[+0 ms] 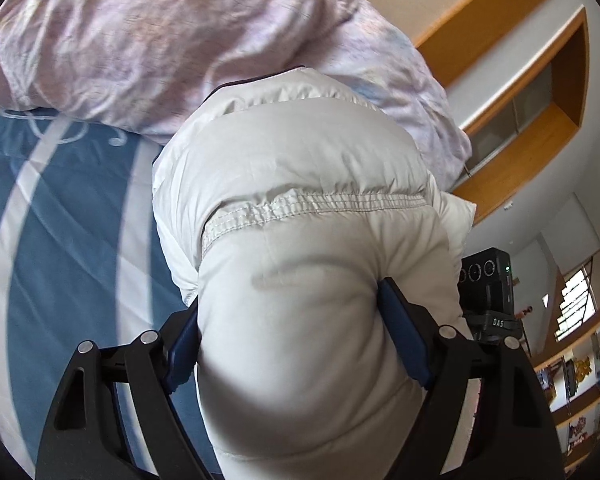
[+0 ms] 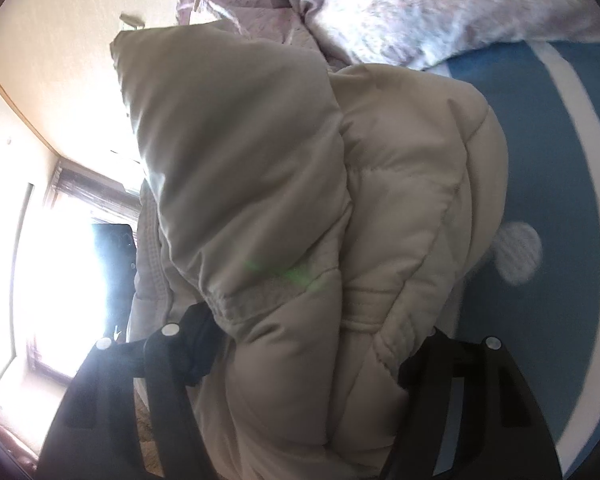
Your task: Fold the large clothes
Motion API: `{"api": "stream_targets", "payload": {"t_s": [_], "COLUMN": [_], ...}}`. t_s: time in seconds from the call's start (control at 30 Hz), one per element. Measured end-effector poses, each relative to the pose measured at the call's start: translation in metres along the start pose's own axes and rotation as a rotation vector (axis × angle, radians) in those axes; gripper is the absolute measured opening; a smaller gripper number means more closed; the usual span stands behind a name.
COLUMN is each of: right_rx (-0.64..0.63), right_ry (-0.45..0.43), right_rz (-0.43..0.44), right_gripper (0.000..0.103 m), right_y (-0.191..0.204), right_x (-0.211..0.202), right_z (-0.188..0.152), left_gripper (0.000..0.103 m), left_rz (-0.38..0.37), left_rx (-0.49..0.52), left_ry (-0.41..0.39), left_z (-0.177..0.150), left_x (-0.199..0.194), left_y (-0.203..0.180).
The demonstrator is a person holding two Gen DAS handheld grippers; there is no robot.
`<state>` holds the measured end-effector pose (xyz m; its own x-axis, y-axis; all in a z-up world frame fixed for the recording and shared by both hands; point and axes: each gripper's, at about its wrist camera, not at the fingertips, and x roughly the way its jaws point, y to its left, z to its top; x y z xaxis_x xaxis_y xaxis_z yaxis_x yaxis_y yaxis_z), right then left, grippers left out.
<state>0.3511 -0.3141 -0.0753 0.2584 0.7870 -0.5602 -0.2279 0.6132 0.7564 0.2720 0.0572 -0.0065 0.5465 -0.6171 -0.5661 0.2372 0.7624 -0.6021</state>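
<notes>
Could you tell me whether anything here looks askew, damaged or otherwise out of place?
Nothing looks damaged or spilled. The white puffer jacket is bunched thickly between the jaws of the left gripper and the right gripper, and a crumpled pink duvet is heaped on the blue bedsheet.

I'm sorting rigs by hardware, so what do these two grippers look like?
The left gripper has black angular linkage arms with silver round pivot pins and dark blue pads. The right gripper shows the same black arms and silver pins. No cables, sleeves or hands show.
</notes>
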Motion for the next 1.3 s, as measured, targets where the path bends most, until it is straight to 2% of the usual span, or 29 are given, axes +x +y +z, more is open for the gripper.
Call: {"api": "stream_targets", "payload": {"t_s": [0.13,0.33,0.4,0.43,0.53,0.57,0.73,0.83,0.87,0.9,0.93,1.0,1.03,1.1,1.13,1.17,1.2,1.3], "right_rx": [0.001,-0.006,0.029,0.047,0.084,0.081,0.041,0.01,-0.017,-0.057,-0.082,-0.121,-0.129,-0.146,-0.137,-0.116,-0.083,-0.058], "right_ry": [0.001,-0.029,-0.041,-0.045,-0.073,-0.095,-0.234,-0.391,-0.457,-0.5,-0.506,-0.452,-0.436,-0.407,-0.394,-0.369,-0.349,-0.367], "right_rz": [-0.022,-0.063,-0.08,-0.091,-0.126,-0.16,-0.316,-0.479,-0.536,-0.549,-0.547,-0.546,-0.552,-0.578,-0.584,-0.573,-0.531,-0.557], "right_gripper": [0.066,0.067,0.075,0.083,0.092,0.093,0.095,0.095,0.095,0.095,0.095,0.094,0.091,0.073,0.048,0.036,0.034,0.027], "right_y": [0.004,0.019,0.011,0.013,0.005,0.008,0.035,0.063,0.077,0.091,0.099,0.113,0.116,0.122,0.12,0.113,0.104,0.094], "right_x": [0.01,0.018,0.019,0.021,0.015,0.007,-0.039,-0.068,-0.076,-0.081,-0.079,-0.066,-0.06,-0.043,-0.036,-0.027,-0.024,-0.012], "right_z": [0.002,-0.006,-0.011,-0.012,-0.021,-0.025,-0.039,-0.05,-0.055,-0.058,-0.058,-0.054,-0.051,-0.046,-0.044,-0.044,-0.045,-0.042], "left_gripper": [0.082,0.082,0.083,0.084,0.088,0.091,0.099,0.101,0.101,0.101,0.101,0.101,0.101,0.101,0.101,0.101,0.101,0.102], "left_rz": [0.02,0.066,0.092,0.104,0.155,0.179,0.401,0.523,0.547,0.567,0.568,0.543,0.535,0.533,0.538,0.545,0.561,0.604], "left_rx": [-0.012,0.049,0.06,0.064,0.095,0.112,0.275,0.354,0.37,0.381,0.386,0.392,0.397,0.415,0.426,0.438,0.456,0.499], "left_ry": [0.006,-0.008,0.003,0.008,0.003,-0.008,-0.102,-0.151,-0.159,-0.167,-0.169,-0.165,-0.166,-0.173,-0.174,-0.176,-0.178,-0.185], "left_z": [0.007,0.018,0.018,0.017,0.017,0.017,0.01,0.003,0.0,-0.002,-0.003,-0.004,-0.005,-0.008,-0.009,-0.011,-0.013,-0.018], "left_x": [0.002,0.011,0.015,0.016,0.013,0.011,-0.007,-0.013,-0.014,-0.015,-0.015,-0.016,-0.017,-0.016,-0.016,-0.016,-0.014,-0.008], "left_y": [0.017,0.022,0.025,0.025,0.018,0.015,-0.014,-0.03,-0.034,-0.038,-0.042,-0.051,-0.055,-0.063,-0.066,-0.068,-0.07,-0.071]}}
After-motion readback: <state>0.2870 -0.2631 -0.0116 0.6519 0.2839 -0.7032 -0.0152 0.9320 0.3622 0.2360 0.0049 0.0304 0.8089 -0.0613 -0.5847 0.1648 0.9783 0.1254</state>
